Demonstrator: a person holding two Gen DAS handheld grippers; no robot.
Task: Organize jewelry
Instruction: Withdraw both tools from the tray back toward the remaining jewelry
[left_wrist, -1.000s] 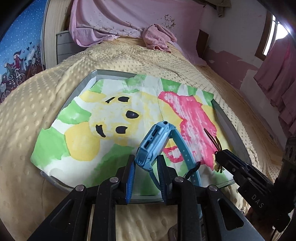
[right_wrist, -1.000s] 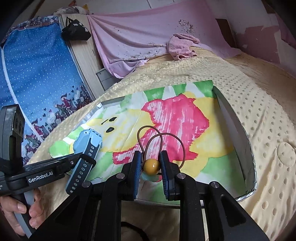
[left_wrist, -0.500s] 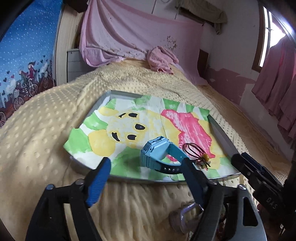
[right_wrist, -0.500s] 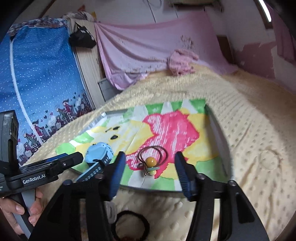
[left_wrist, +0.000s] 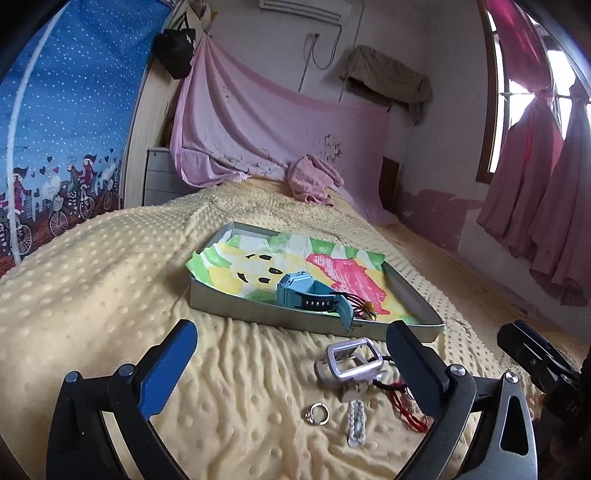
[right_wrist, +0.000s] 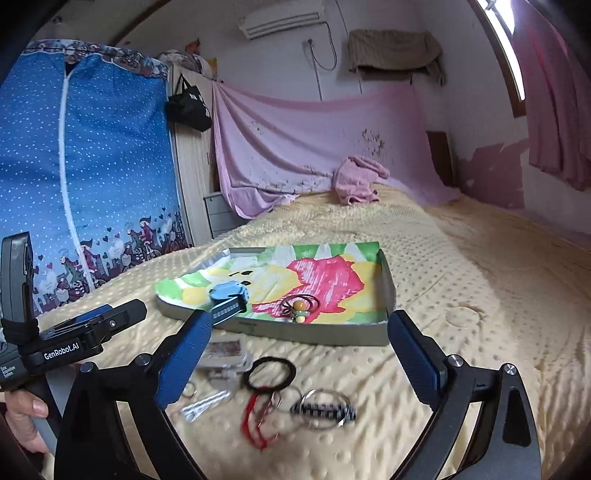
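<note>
On the yellow dotted bedspread (left_wrist: 110, 295) sits a shallow grey metal tray (left_wrist: 236, 314) lined with a crayon drawing of a yellow face and a pink shape. Inside it, toward its near edge, lies a light-blue smartwatch (left_wrist: 306, 293) resting on its side, its strap end poking over the rim at about 5 o'clock. Just beside the watch, at its 3 o'clock, lies a brown hair tie with an amber bead (right_wrist: 298, 307), touching nothing but the paper.

The left gripper (left_wrist: 291, 363) has just been opening and its blue-padded jaws now stand spread wide with nothing between them but bedspread. The right gripper (right_wrist: 297, 354) has likewise just been opening; its jaws gape wide and hold nothing.

Loose pieces lie on the bedspread short of the tray (none of them gripped): a silver belt buckle (left_wrist: 351, 360), a small silver ring (left_wrist: 317, 413) at its 7 o'clock, a pale beaded clip (left_wrist: 356, 424) at its 6 o'clock, and red cord (left_wrist: 406, 410) at its 4 o'clock. From the right wrist view a black hair tie (right_wrist: 269, 373) and a checkered bangle (right_wrist: 325, 410) also show, somewhat blurred. A hand (right_wrist: 26, 413) at 8 o'clock grips the left gripper's handle.
</note>
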